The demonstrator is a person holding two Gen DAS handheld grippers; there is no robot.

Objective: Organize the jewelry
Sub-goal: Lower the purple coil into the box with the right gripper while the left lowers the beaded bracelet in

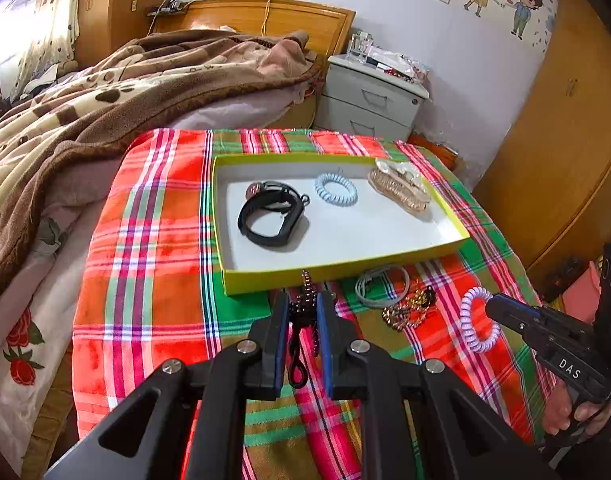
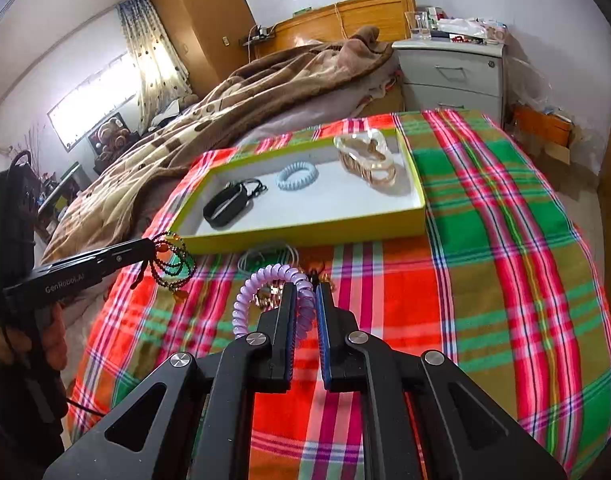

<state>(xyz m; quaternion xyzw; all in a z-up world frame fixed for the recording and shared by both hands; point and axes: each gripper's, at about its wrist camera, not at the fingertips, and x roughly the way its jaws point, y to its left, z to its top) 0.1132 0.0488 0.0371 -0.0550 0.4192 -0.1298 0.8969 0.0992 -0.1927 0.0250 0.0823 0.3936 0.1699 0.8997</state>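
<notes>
Left hand-held gripper [image 1: 302,308] clamps beaded bracelet [image 2: 173,260], right hand-held gripper [image 2: 305,300] clamps purple coil tie [image 2: 261,292], both lifted for tray [image 1: 337,270] at counter's far edge.

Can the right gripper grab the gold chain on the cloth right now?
Probably not yet. The right gripper is already shut on the purple coil hair tie, so its fingers are full. The gold chain lies uncovered on the cloth, near the green box; nothing blocks it.
</notes>
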